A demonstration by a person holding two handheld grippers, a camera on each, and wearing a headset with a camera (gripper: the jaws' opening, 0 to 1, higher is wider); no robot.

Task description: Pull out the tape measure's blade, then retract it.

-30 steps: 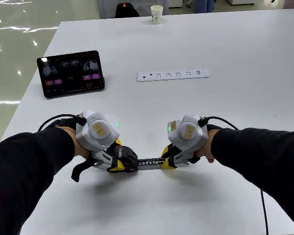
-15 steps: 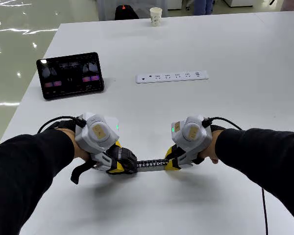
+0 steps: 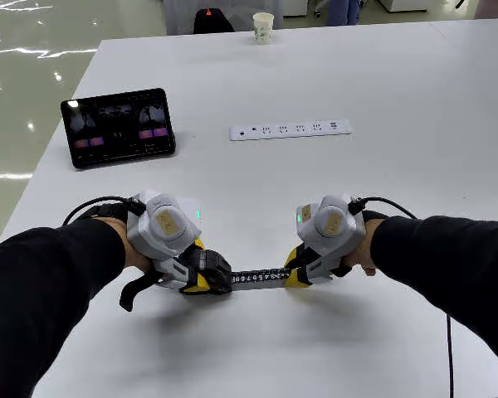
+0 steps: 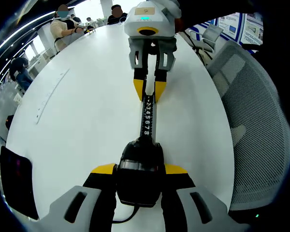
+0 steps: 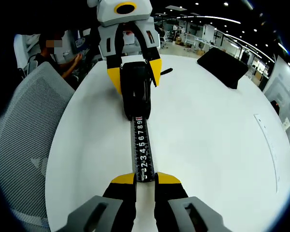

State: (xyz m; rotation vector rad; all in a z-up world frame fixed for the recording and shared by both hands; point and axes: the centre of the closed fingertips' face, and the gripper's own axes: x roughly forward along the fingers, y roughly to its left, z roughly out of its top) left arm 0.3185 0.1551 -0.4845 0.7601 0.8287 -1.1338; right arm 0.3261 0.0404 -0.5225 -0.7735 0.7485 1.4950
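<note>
A: Head view?
B: The tape measure (image 3: 214,272) is sitting well toward the person from the power strip (image 3: 290,129).
A: Left gripper view?
B: The left gripper (image 4: 140,169) is clamping the tape measure, jaws tight on it.
A: Right gripper view?
B: The right gripper (image 5: 145,179) is pinching the blade (image 5: 141,145) by its tip, jaws nearly together.

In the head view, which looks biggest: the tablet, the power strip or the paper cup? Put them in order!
1. tablet: covers the most picture.
2. power strip: about as long, but much thinner.
3. paper cup: looks smallest, though it stands farthest away, so that is partly distance.
</note>
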